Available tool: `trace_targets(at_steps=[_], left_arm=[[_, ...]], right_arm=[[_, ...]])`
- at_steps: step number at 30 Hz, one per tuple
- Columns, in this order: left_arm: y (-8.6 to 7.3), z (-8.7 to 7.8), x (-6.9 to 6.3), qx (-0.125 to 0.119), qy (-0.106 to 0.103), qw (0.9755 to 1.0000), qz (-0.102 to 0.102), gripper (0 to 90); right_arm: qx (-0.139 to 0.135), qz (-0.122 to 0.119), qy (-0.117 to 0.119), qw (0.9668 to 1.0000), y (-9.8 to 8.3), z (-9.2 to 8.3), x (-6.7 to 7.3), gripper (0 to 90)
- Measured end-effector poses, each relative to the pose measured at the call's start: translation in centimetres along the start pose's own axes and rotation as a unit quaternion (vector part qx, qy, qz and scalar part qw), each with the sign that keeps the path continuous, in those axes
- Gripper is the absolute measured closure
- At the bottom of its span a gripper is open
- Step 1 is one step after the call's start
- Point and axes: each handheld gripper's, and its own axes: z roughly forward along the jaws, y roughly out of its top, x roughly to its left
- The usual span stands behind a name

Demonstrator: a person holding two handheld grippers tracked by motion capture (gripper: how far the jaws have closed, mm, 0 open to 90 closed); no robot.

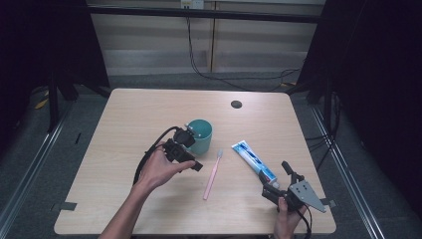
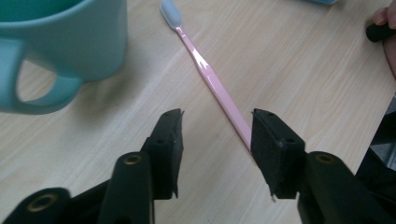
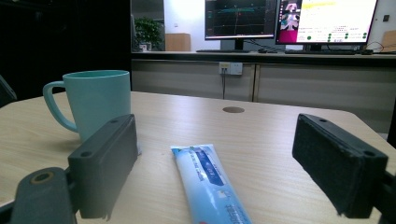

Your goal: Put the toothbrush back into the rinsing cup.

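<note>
Just beside the left tool (image 2: pixel 217 128), untouched, the pink toothbrush (image 2: pixel 210 79).

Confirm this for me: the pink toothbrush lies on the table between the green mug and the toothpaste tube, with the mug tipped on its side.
Not quite. The mug stands upright, as the right gripper view shows. The pink toothbrush does lie on the table between it and the toothpaste tube.

One teal mug (image 1: pixel 201 135), one pink toothbrush (image 1: pixel 212 175) and one blue-and-white toothpaste tube (image 1: pixel 254 161) lie on one wooden table (image 1: pixel 129 124); two handheld grippers, left (image 1: pixel 195 165) and right (image 1: pixel 279 178)
</note>
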Motion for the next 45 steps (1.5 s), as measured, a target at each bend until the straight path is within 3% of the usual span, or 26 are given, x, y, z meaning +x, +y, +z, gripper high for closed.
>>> trace_targets(at_steps=[3, 12, 14, 20, 26, 32, 36, 42, 44, 45], left_arm=[[0.7, 0.7, -0.4, 0.019, 0.005, 0.9998, -0.001, 56.2], [1.9, 2.3, -0.5, 0.043, 0.007, 0.9988, -0.021, 59.9], [2.1, 2.6, -0.7, 0.049, 0.006, 0.9987, -0.016, 59.9], [2.2, 3.6, -1.0, 0.043, 0.004, 0.9986, -0.03, 64.7], [2.7, 5.2, -1.6, 0.056, 0.002, 0.9977, -0.037, 68.5], [3.0, 6.0, -1.3, 0.074, 0.003, 0.9962, -0.045, 71.2], [2.8, 6.9, -1.3, 0.094, -0.004, 0.9952, -0.026, 69.6], [2.5, 7.7, -0.6, 0.092, -0.007, 0.9947, -0.046, 69.7], [2.4, 8.0, -0.4, 0.097, -0.02, 0.9938, -0.052, 68.4], [2.4, 8.1, -0.3, 0.1, -0.013, 0.9936, -0.049, 67.4]], right_arm=[[0.0, 0.0, 0.0, 1.0, 0.0, 0.0, 0.0, 13.6], [0.0, 0.0, 0.0, 1.0, 0.0, 0.0, 0.0, 13.6], [0.0, -0.001, -0.001, 1.0, 0.0, 0.0, 0.0, 13.6], [0.0, -0.001, -0.001, 1.0, 0.0, 0.0, 0.0, 13.6], [0.0, 0.0, 0.0, 1.0, 0.0, 0.0, 0.0, 13.5], [0.0, -0.002, 0.0, 1.0, 0.0, 0.0, 0.0, 13.5], [0.0, -0.001, 0.0, 1.0, 0.0, 0.0, 0.0, 13.5], [0.0, 0.0, 0.0, 1.0, 0.0, 0.0, 0.0, 13.6], [0.0, -0.001, 0.0, 1.0, 0.0, 0.0, 0.0, 13.5], [0.0, -0.001, 0.0, 1.0, 0.0, 0.0, 0.0, 13.6]])
